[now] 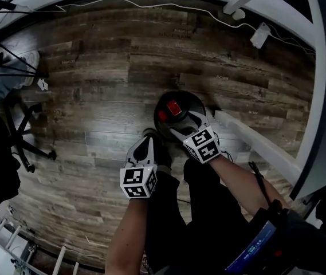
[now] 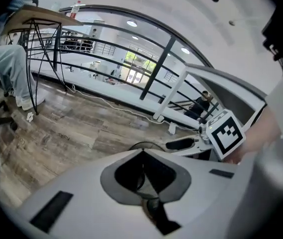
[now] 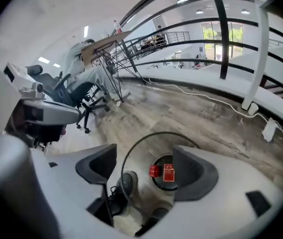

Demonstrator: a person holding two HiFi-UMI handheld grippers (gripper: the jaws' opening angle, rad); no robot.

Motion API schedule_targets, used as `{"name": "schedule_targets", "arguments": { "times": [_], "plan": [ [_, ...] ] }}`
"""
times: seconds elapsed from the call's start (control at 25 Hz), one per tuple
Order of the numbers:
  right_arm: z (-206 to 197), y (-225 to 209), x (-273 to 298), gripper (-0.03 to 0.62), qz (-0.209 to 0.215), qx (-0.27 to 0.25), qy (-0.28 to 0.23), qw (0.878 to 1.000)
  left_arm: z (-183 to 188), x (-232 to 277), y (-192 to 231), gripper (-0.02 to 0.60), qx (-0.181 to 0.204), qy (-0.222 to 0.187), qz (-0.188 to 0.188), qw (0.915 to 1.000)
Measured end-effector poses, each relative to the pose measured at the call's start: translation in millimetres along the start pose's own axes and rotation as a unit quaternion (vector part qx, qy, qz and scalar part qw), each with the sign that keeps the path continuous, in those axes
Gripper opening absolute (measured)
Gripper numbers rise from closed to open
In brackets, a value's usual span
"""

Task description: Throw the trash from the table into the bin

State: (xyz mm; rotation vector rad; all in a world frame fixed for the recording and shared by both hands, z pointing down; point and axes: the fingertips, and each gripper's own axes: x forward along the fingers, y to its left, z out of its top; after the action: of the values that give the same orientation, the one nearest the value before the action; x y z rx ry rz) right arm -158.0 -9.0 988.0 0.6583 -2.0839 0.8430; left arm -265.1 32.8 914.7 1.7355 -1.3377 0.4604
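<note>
A round black wire bin (image 1: 158,114) stands on the wooden floor right below both grippers. Red pieces of trash (image 1: 173,109) lie at its bottom. My right gripper (image 1: 185,125) hangs over the bin's near rim, open and empty. In the right gripper view, the bin (image 3: 131,152) and the red trash (image 3: 164,172) show through the gap between its jaws (image 3: 146,166). My left gripper (image 1: 145,148) is just left of the bin, its jaws closed together on nothing (image 2: 143,171). A sliver of the bin's rim (image 2: 136,145) shows past them in the left gripper view.
A white railing (image 1: 254,139) runs close on the right. A white cable and a plug adapter (image 1: 260,34) lie along the far floor edge. An office chair base (image 1: 28,145) and a seated person's legs (image 1: 2,76) are at the left. My own shoes (image 3: 121,183) stand beside the bin.
</note>
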Motion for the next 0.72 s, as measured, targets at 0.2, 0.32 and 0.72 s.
{"name": "schedule_targets", "arguments": {
  "times": [0.2,0.32,0.72],
  "plan": [
    [45.2,30.4,-75.6,0.356,0.018,0.032,-0.030,0.999,47.1,-49.2,-48.5,0.011,0.019,-0.027,-0.002,0.9994],
    [76.7,43.7,-122.6,0.354,0.022,0.052,-0.054,0.997,74.6,-80.8,-66.8,0.011,0.027,-0.041,0.000,0.9988],
    [182.2,89.9,-276.3,0.235,0.013,0.056,-0.159,0.986,167.1,-184.3,-99.6,0.011,0.049,-0.093,0.002,0.9944]
  ]
}}
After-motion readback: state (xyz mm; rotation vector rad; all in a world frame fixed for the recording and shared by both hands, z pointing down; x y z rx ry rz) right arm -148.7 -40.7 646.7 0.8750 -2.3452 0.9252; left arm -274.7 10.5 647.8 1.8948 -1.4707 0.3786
